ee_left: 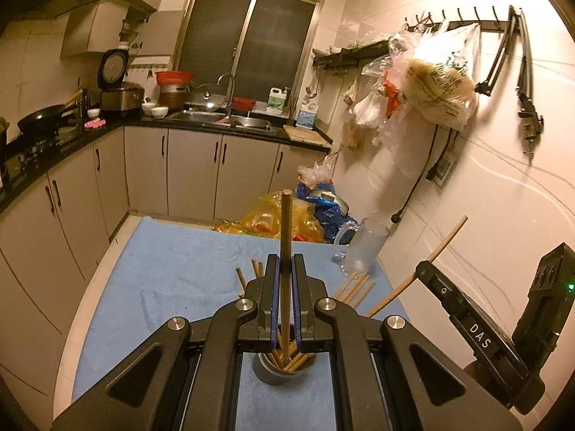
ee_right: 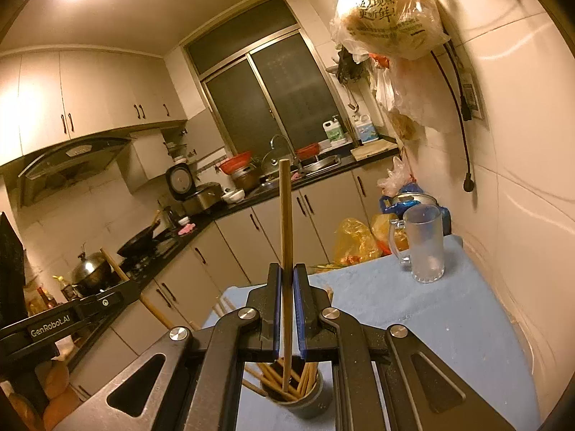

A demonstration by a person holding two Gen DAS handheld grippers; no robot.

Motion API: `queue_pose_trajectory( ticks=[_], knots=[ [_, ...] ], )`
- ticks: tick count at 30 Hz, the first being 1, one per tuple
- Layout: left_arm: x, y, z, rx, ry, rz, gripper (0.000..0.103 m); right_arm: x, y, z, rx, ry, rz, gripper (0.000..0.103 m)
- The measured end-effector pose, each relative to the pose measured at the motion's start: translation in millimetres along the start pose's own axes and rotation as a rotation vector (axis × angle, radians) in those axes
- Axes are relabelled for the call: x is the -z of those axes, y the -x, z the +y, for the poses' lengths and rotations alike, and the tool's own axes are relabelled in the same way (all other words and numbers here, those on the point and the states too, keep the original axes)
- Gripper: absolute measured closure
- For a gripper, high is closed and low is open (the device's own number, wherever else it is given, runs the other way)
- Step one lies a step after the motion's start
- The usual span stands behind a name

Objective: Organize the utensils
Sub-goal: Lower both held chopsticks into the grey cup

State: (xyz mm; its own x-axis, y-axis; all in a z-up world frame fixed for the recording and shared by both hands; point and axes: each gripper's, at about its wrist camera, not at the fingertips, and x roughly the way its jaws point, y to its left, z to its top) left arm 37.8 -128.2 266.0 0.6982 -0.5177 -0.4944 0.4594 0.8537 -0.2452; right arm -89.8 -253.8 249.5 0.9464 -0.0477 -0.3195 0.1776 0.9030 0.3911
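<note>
Beyond the left gripper (ee_left: 285, 269) lay the blue cloth (ee_left: 172, 269) that covered the table, with loose chopsticks (ee_left: 354, 289) scattered ahead of its jaws on both sides; those to the left were mostly hidden behind the gripper body. A frosted glass mug (ee_left: 363, 248) stood ahead and to the right, near the tiled wall, and bags in yellow and blue plastic (ee_left: 287, 215) were heaped past the table's far edge. Nothing stood between either gripper and the cup below it.

The right gripper (ee_right: 287, 283) was cut off at the left wrist view's right edge, and how its own chopstick sat in the jaws could not be made out from there. The cup's base was hidden by the linkage in both views.

Each gripper was closed on one chopstick. The left gripper's chopstick (ee_left: 286, 237) was a dark brown wooden stick, upright, its top well above the jaws and its lower end down among the others in the metal cup (ee_left: 284, 373) directly beneath. The right gripper's chopstick (ee_right: 285, 222) was paler, nearly upright, and likewise reached down into the cup (ee_right: 309, 400), where tan sticks leaned outward at several angles.
</note>
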Motion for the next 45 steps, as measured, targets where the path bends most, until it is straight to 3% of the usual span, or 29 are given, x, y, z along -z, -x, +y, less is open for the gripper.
queue_pose_trajectory(
  ticks=[9,19,45],
  knots=[
    [32.0,-44.4,20.1,0.021,0.032,0.079,0.097,35.2,-43.0,-10.5,0.026,0.017,0.110,0.095],
    [61.4,-60.3,26.9,0.009,0.014,0.105,0.097,65.3,-65.3,-19.1,0.043,0.018,0.180,0.095],
    [79.1,-69.5,29.3,-0.041,-0.012,0.108,0.096,77.3,-73.8,-26.1,0.021,-0.002,0.245,0.094]
  ],
)
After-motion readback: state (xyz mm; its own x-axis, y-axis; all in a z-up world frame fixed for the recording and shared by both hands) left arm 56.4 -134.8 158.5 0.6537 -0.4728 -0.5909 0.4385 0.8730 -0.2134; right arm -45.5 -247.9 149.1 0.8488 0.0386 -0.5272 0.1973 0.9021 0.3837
